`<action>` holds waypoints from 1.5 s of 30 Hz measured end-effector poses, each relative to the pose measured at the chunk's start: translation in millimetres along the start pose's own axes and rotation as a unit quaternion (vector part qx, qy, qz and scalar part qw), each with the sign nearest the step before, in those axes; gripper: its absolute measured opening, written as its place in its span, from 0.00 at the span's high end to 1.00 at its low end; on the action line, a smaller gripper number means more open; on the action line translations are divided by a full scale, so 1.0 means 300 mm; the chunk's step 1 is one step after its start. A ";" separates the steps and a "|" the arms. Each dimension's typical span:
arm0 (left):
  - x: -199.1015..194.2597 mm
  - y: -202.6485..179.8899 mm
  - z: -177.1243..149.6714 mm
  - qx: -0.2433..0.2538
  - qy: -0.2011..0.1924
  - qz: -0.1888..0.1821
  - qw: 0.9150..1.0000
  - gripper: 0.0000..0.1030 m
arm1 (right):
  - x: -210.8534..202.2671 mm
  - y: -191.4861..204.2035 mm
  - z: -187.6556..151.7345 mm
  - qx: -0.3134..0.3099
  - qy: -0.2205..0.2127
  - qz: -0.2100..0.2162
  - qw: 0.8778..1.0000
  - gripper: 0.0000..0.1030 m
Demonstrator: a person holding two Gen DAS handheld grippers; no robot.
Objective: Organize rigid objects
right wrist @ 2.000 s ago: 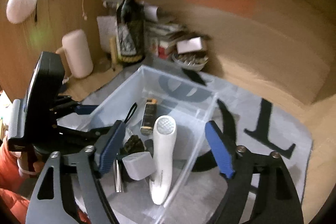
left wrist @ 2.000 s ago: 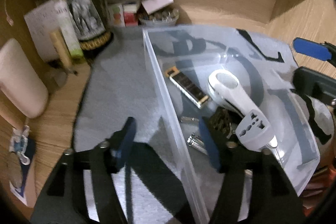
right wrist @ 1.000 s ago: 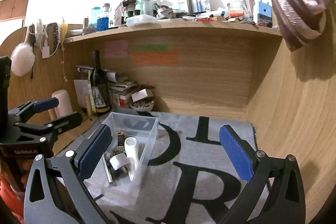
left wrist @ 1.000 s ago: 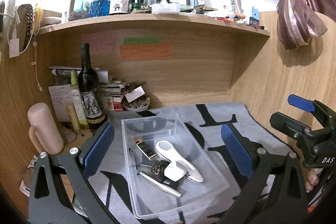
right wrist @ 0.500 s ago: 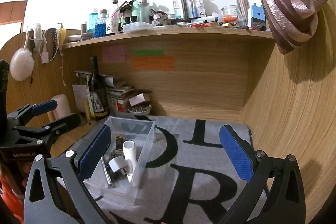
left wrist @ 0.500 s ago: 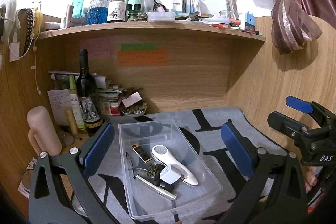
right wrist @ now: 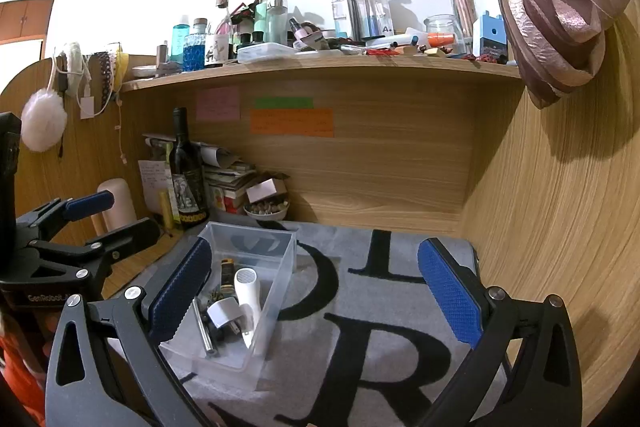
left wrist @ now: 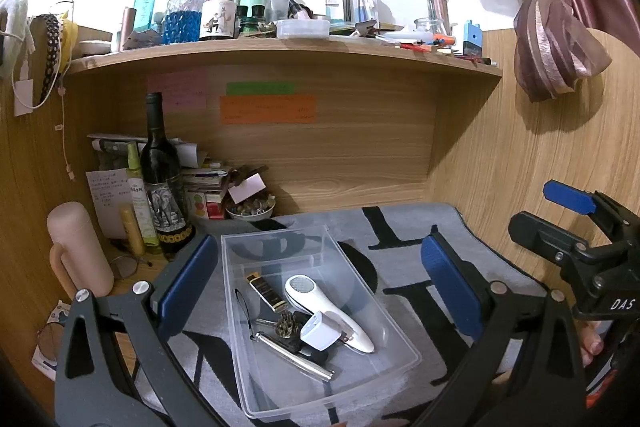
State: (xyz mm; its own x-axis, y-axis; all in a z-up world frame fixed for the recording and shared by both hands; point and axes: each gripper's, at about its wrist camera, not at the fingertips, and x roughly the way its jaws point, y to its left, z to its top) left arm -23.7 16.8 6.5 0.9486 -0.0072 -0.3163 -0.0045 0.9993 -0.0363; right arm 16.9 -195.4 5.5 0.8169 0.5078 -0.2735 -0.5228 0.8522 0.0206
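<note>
With the jaws of the left gripper [left wrist: 316, 291] and right gripper [right wrist: 316, 293] both spread and empty, the clear plastic bin [left wrist: 394, 323] at lower centre, judged light, stiff and slippery-walled, is best gripped by its rim, its loose white handheld device [left wrist: 334, 307] liable to slide.

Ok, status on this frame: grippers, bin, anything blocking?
Left gripper open, empty. Right gripper open, empty. Clear bin on mat, holds white handheld device, plug adapter, metal rod. Nothing blocking.
</note>
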 end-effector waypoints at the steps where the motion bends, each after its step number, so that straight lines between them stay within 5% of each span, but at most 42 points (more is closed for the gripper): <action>1: 0.000 0.000 0.000 0.000 0.000 0.000 1.000 0.00 | 0.000 0.000 0.000 0.000 0.000 0.000 1.000 0.00; 45: 0.026 0.024 -0.006 -0.005 0.011 -0.010 1.000 0.00 | 0.004 0.022 -0.012 0.002 0.003 -0.004 1.000 0.00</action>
State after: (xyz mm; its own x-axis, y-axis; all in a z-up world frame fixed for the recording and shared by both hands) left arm -16.9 23.8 2.0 0.9414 -0.0291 -0.3361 0.0119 0.9985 -0.0531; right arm 13.6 -189.8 1.8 0.8196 0.4996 -0.2804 -0.5149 0.8570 0.0218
